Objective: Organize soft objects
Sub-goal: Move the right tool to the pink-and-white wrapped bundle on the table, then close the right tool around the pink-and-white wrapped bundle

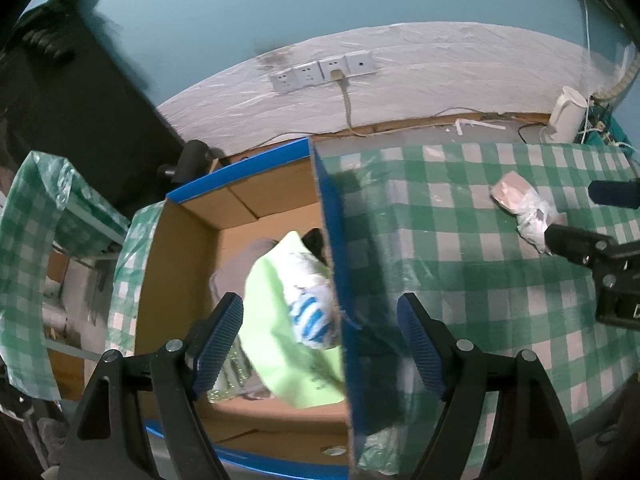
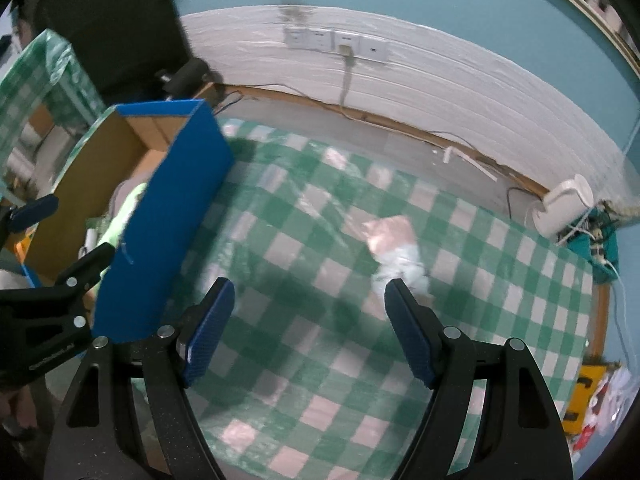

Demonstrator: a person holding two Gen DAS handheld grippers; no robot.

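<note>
A blue-sided cardboard box (image 1: 328, 216) (image 2: 176, 200) stands at the left edge of the green-checked table (image 1: 460, 248) (image 2: 320, 320). Inside it lie a light green cloth (image 1: 272, 312), a blue-and-white striped soft item (image 1: 310, 316) and a grey piece. A pink-and-white soft bundle (image 1: 524, 204) (image 2: 396, 248) lies on the cloth to the right. My left gripper (image 1: 320, 340) is open above the box's right wall, nothing between its fingers. My right gripper (image 2: 310, 332) is open over the tablecloth, its right finger just below the bundle. Each gripper shows at the edge of the other's view.
A white wall strip with sockets (image 1: 324, 70) and a plugged cable runs behind the table. A white kettle-like appliance (image 1: 566, 114) (image 2: 560, 208) stands at the back right corner. A dark cabinet (image 1: 80, 100) and a checked-covered shelf (image 1: 36, 220) are at the left.
</note>
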